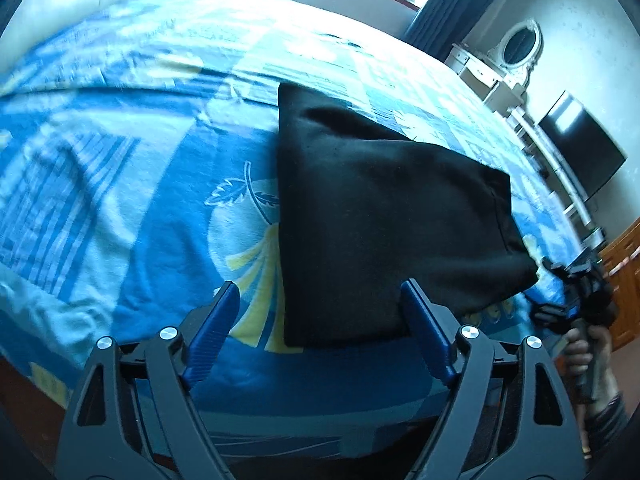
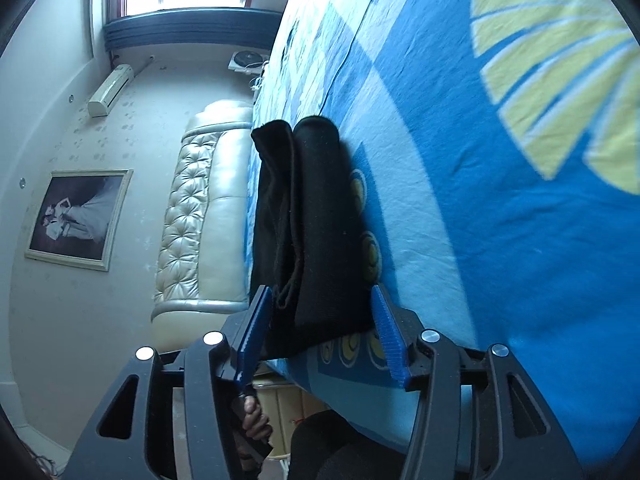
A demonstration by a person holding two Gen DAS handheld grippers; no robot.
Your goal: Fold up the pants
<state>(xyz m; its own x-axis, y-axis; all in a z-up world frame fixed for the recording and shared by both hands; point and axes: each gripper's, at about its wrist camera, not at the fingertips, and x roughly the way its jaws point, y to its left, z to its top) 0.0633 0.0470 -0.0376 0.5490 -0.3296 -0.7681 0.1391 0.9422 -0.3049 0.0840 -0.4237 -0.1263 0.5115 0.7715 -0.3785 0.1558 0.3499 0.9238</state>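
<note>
The black pants [image 1: 372,216] lie folded into a thick pad on the blue patterned bedspread [image 1: 132,208], near the bed's front edge. My left gripper [image 1: 320,308] is open, its blue pads to either side of the pad's near edge, above it. My right gripper [image 2: 318,312] is open, turned on its side, its jaws straddling the end of the folded pants [image 2: 312,220] without closing on them. In the left wrist view the right gripper [image 1: 576,288] shows at the pants' right corner, held by a hand.
The bed's tufted cream headboard [image 2: 200,208] stands at the far end. A white dresser with an oval mirror [image 1: 516,52] and a dark TV screen [image 1: 580,144] stand along the right wall. The bed's front edge [image 1: 280,412] drops off just below my left gripper.
</note>
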